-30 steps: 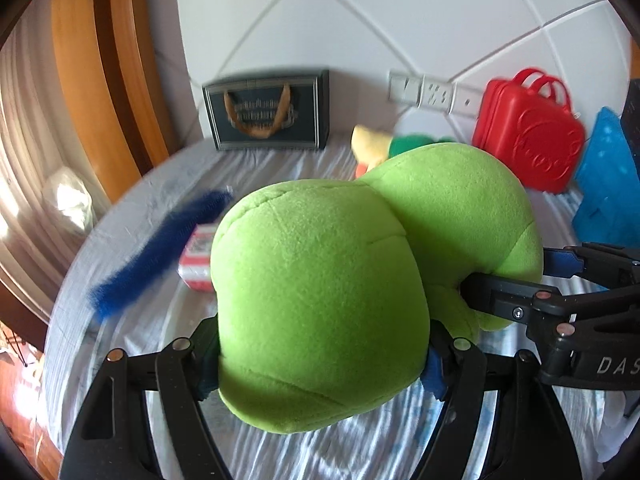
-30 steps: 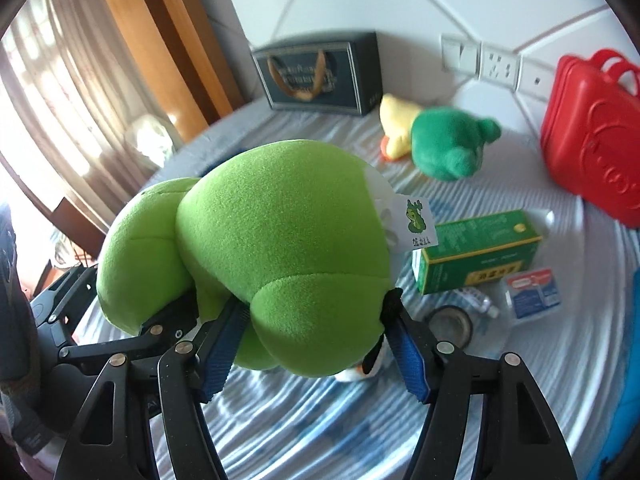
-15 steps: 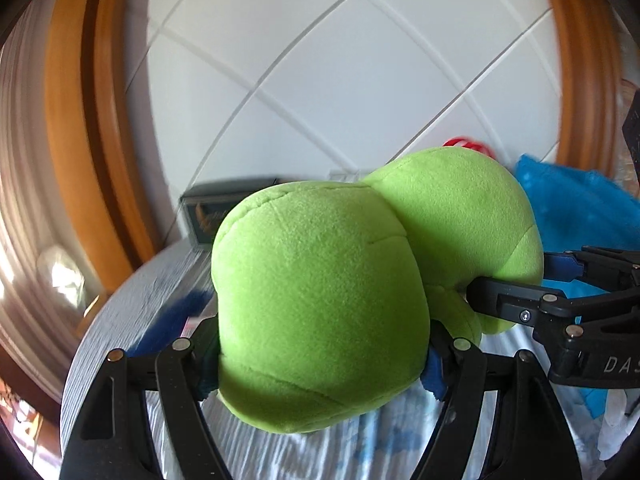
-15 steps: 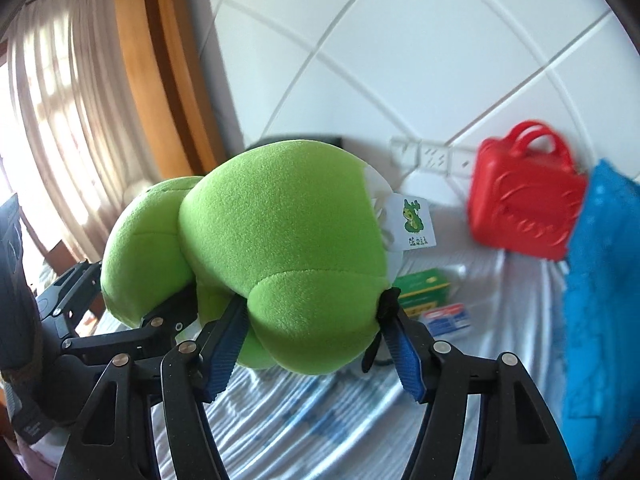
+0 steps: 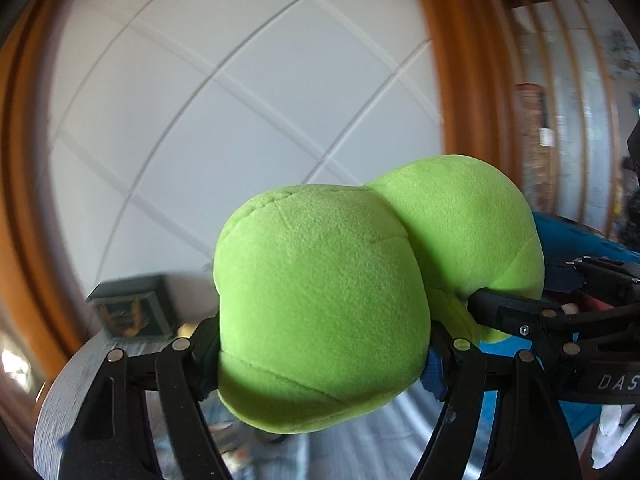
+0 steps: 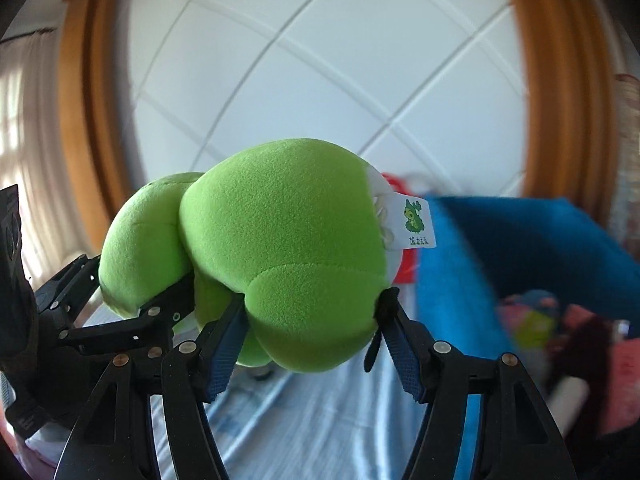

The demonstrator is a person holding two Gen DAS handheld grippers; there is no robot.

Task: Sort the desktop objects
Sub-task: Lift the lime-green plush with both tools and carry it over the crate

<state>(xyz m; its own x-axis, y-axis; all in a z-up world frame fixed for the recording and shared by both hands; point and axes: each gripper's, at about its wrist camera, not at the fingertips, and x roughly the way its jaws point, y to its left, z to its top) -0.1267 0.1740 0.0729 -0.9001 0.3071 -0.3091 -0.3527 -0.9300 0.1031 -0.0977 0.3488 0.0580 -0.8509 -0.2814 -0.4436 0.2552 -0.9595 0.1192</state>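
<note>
A lime-green plush toy with two rounded lobes is held up in the air by both grippers. My left gripper is shut on the nearer lobe, its pads pressed into both sides. My right gripper is shut on the other lobe, which carries a small white tag. Each gripper also shows in the other's view: the right gripper at the right edge, the left gripper at the lower left. The plush hides most of the surface below.
A blue fabric bin with blurred toys inside stands at the right, with a red case behind the plush. A dark gift box sits at the back left on the striped cloth. A white panelled wall with a wooden frame lies ahead.
Both grippers have risen and swung right with the plush in them. The small boxes and other toys on the cloth have dropped out of view, and the blue bin has come closer.
</note>
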